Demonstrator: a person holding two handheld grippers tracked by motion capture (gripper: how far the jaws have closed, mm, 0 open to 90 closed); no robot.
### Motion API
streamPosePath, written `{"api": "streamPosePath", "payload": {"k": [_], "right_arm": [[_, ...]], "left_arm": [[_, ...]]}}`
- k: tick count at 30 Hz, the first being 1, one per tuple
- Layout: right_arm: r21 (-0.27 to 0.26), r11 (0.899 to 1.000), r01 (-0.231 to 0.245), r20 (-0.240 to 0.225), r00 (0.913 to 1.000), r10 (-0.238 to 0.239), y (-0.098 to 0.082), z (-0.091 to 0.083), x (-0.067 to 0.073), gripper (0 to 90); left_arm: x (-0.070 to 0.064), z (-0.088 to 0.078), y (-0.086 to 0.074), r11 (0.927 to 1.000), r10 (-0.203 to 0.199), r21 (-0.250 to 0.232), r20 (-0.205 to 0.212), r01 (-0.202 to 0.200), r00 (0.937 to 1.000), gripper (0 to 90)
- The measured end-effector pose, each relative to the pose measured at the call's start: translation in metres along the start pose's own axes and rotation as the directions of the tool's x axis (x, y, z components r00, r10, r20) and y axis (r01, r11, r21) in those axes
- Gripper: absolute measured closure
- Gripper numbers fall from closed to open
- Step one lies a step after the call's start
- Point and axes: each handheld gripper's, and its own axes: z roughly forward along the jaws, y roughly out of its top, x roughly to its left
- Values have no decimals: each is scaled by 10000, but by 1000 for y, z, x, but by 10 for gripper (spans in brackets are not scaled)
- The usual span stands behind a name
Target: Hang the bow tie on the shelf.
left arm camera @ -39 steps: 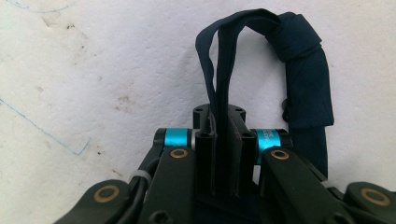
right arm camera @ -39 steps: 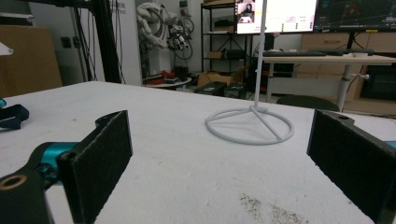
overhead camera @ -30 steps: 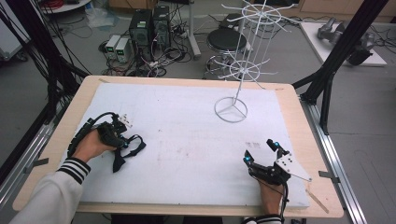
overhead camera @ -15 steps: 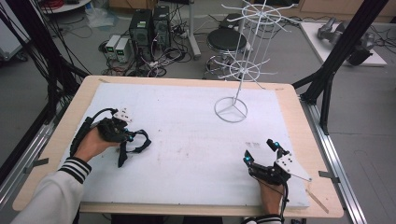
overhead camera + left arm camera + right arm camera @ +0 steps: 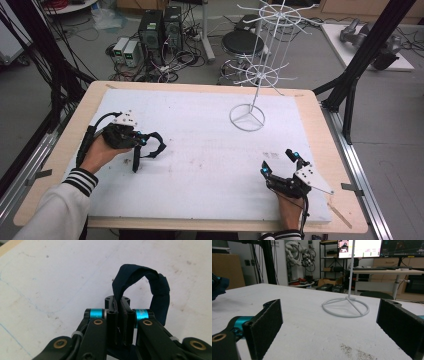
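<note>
At nine o'clock on the white desk (image 5: 200, 150), the left gripper (image 5: 119, 315) pinches a dark blue fabric strap loop (image 5: 150, 282); at five o'clock, the right gripper (image 5: 281, 164) gapes wide, empty.

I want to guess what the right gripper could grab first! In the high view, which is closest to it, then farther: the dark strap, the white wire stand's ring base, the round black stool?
1. White wire stand's ring base, on the table, ahead of the right gripper.
2. Dark strap, across the table, pinched in the left gripper.
3. Round black stool, on the floor beyond the table.
</note>
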Motion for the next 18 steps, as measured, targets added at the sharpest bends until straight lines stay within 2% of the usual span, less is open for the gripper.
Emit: {"api": "streamPosePath", "payload": {"k": [2,3,4,6,10,13,18], "right_arm": [[-17,10000,28,0,10000,-28,0,0,0,57],[-20,10000,38,-2,10000,-38,0,0,0,57],[-6,10000,11,9,10000,-11,0,0,0,57],[-8,10000,13,15,10000,-13,0,0,0,57],[-4,10000,26,10,10000,-26,0,0,0,57],[0,10000,27,10,10000,-27,0,0,0,57],[-5,10000,25,9,10000,-25,0,0,0,57]], "left_arm": [[0,-2,1,9993,-153,-347,74,156,9999,854],[0,-2,1,9993,-153,-347,74,156,9999,856],[1,-4,1,9968,-299,-738,217,314,9993,856],[1,-5,2,9950,-340,-929,303,366,9990,857],[2,-8,5,9842,-568,-1657,423,631,9975,865],[1,-10,9,9710,-692,-2260,453,777,9966,870],[-1,-11,14,9609,-679,-2665,380,756,9970,874]]}}
